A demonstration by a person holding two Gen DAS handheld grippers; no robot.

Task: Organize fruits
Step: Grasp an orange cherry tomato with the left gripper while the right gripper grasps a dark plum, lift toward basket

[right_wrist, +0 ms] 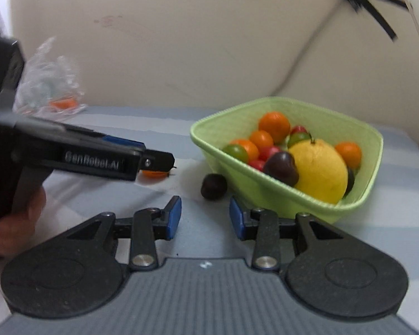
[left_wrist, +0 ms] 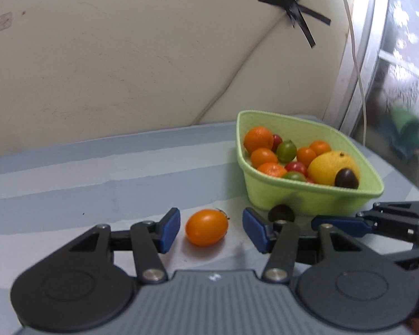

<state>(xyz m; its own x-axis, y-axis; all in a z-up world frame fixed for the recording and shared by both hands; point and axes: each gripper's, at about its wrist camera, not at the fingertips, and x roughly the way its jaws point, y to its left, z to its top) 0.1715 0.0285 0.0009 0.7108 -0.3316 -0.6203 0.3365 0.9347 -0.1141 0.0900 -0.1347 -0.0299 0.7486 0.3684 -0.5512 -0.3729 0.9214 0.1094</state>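
Observation:
An orange cherry tomato [left_wrist: 206, 226] lies on the striped table between the blue pads of my left gripper [left_wrist: 211, 229]. The pads stand apart from it on both sides, so the gripper is open. In the right wrist view the left gripper [right_wrist: 159, 162] covers most of that tomato [right_wrist: 153, 173]. A dark plum-like fruit [right_wrist: 213, 186] sits on the table beside the green basket [right_wrist: 265, 192], just ahead of my right gripper [right_wrist: 205, 219], which is open with nothing between its pads. The basket [left_wrist: 307, 198] holds oranges, tomatoes, a large yellow citrus [left_wrist: 326, 167] and a dark fruit.
A crumpled clear plastic bag [right_wrist: 47, 83] with something orange inside lies at the table's far left by the wall. My right gripper [left_wrist: 357, 217] reaches in close to the basket's front. A white cable [left_wrist: 357, 64] hangs down the wall behind the basket. A hand [right_wrist: 16, 217] holds the left gripper's handle.

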